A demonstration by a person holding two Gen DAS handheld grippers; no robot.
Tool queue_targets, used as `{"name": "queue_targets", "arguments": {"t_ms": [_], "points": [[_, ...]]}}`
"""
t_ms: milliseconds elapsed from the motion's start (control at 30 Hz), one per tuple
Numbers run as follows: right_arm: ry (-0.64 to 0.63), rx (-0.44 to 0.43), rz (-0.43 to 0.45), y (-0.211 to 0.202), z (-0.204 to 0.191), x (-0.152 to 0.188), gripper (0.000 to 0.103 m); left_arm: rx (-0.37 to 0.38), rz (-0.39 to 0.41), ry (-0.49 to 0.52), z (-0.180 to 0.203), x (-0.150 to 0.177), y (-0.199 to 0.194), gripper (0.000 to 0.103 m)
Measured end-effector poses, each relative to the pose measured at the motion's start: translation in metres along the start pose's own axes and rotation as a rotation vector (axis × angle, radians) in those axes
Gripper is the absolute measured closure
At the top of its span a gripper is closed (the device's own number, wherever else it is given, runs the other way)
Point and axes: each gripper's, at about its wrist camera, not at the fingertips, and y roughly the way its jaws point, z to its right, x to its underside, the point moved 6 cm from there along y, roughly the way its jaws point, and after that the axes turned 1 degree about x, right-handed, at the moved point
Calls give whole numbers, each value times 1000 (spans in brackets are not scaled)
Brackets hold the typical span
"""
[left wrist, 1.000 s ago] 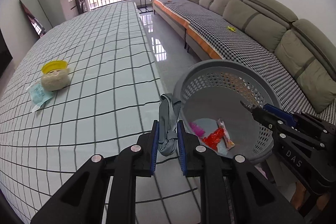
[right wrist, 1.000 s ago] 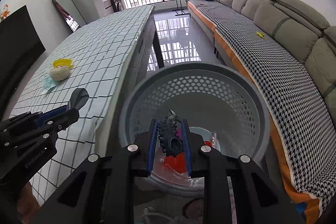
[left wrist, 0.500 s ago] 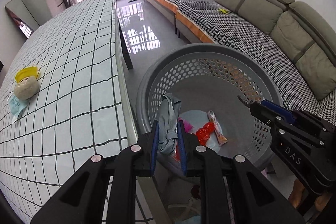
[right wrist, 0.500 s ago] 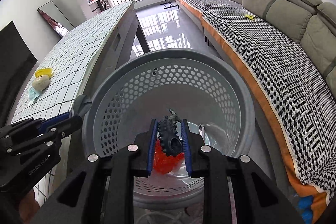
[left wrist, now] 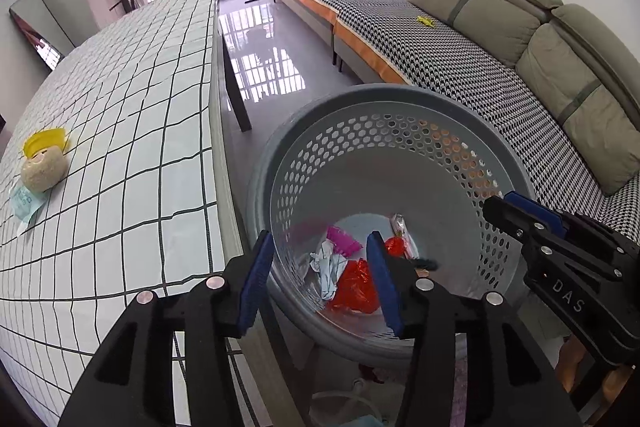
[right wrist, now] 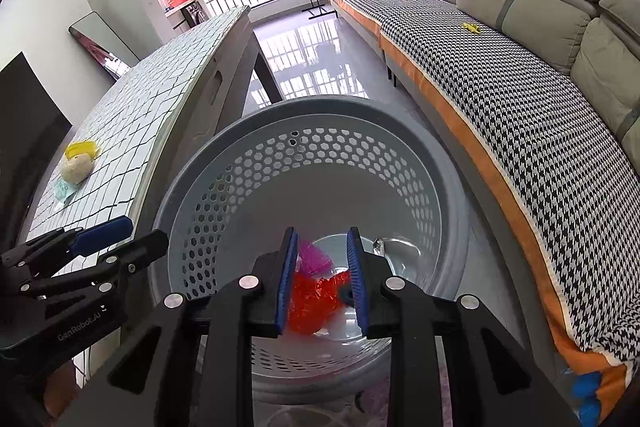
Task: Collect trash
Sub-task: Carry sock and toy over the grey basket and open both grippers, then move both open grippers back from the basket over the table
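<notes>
Sofa: I see the long grey sofa point(left wrist: 500, 11) running from 12 to 4 o'clock in the left wrist view, with a houndstooth cover on its seat.
Table: the table point(left wrist: 120, 131) under its checked cloth fills the side from 8 to 11 o'clock, its edge just beside the basket.
Basket: the grey perforated basket point(left wrist: 460, 155) stands on the floor between table and sofa, below both my grippers.
Left gripper: my left gripper point(left wrist: 320, 281) hangs over the basket's near rim; its jaws have just been opening and now stand well apart with nothing between the blue pads.
Right gripper: my right gripper point(right wrist: 322, 281) points down into the basket, jaws slightly parted after a small opening; a dark scrap point(right wrist: 345, 294) sits at the inner face of the pad at 3 o'clock, and I cannot tell whether it is gripped.
Trash in basket: a red crumpled wrapper point(left wrist: 354, 285), a pale crumpled piece point(left wrist: 328, 263), a pink wrapper point(left wrist: 342, 241) and a small packet point(left wrist: 399, 225) lie on the basket floor.
Trash on table: at 9 o'clock, near the far side of the cloth, a beige lump point(left wrist: 43, 171) touches a yellow lid point(left wrist: 44, 141) and rests on a pale blue packet point(left wrist: 26, 201).
</notes>
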Motion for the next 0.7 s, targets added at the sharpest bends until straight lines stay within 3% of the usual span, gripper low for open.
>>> {"name": "queue_targets", "arguments": {"t_ms": [700], "points": [[0,24,25,-12,-13,3,69,-5,56,-40,-14,2,-24,42]]}}
